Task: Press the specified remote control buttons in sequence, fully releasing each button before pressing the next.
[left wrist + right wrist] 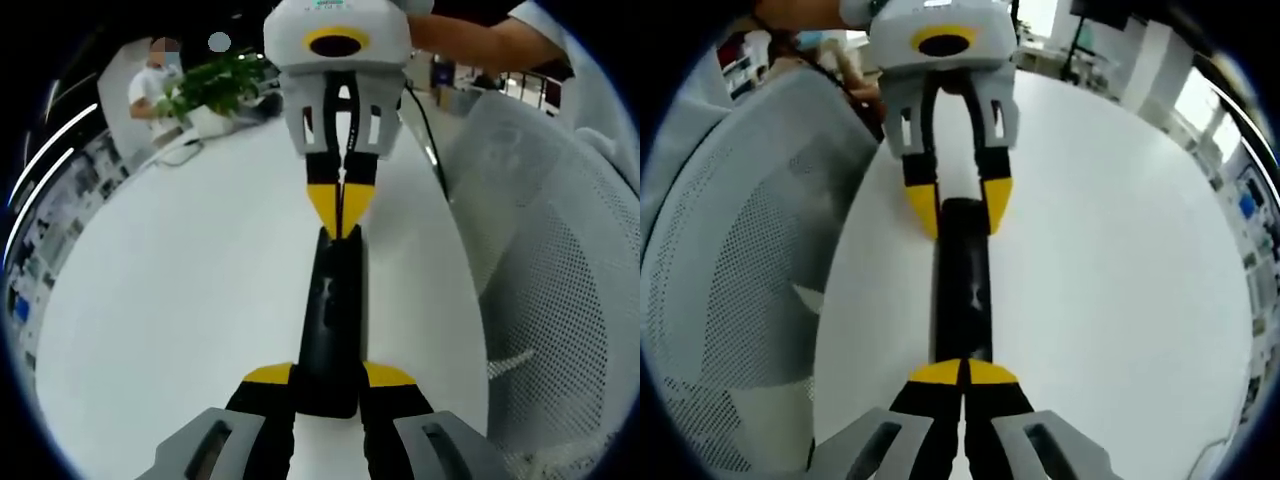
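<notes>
A long, slim black remote control is seen lying flat on the white table, its length running from 6 o'clock toward 12 o'clock in the left gripper view. Its near end is clasped between the yellow-tipped jaws of the left gripper; its far end is met by the closed tips of the right gripper. In the right gripper view the remote control is likewise stretched from 6 to 12 o'clock. Its buttons cannot be made out.
</notes>
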Motion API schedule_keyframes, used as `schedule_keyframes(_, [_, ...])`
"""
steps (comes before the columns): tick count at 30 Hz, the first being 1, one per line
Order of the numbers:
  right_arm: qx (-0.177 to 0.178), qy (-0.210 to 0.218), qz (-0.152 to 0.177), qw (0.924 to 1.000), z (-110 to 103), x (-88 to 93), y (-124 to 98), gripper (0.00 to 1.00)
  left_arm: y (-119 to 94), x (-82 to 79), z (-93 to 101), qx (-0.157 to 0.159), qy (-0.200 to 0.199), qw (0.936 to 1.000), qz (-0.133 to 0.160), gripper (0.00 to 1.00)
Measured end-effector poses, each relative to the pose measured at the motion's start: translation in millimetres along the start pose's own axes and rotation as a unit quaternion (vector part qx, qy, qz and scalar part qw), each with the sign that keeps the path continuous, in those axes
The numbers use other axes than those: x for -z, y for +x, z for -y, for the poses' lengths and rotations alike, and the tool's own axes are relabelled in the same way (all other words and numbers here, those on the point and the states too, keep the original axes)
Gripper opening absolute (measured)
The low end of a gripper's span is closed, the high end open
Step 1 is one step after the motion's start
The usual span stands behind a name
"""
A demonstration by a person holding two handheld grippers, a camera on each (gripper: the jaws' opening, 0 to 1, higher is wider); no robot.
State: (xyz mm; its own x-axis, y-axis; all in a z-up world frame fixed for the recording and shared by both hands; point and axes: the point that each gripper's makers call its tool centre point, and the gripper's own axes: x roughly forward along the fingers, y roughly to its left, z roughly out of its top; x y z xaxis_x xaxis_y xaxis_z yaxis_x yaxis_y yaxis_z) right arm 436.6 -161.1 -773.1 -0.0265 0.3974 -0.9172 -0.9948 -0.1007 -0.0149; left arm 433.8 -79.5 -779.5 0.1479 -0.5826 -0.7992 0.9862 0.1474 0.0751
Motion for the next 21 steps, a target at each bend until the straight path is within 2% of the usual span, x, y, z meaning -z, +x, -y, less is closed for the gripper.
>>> schedule_keyframes(15, [0.004, 0.011, 0.016, 0.9998, -0.1, -0.2, -0.7, 0.00, -0.1, 0.5, -0.9, 0.000, 0.002, 1.0000, 0.001, 0.23])
schedule_keyframes(21, [0.013, -0.003, 0.012, 0.9998, -1.1, -0.7, -0.4, 0.00, 0.3, 0.6, -1.2, 0.000, 0.002, 1.0000, -0.002, 0.23])
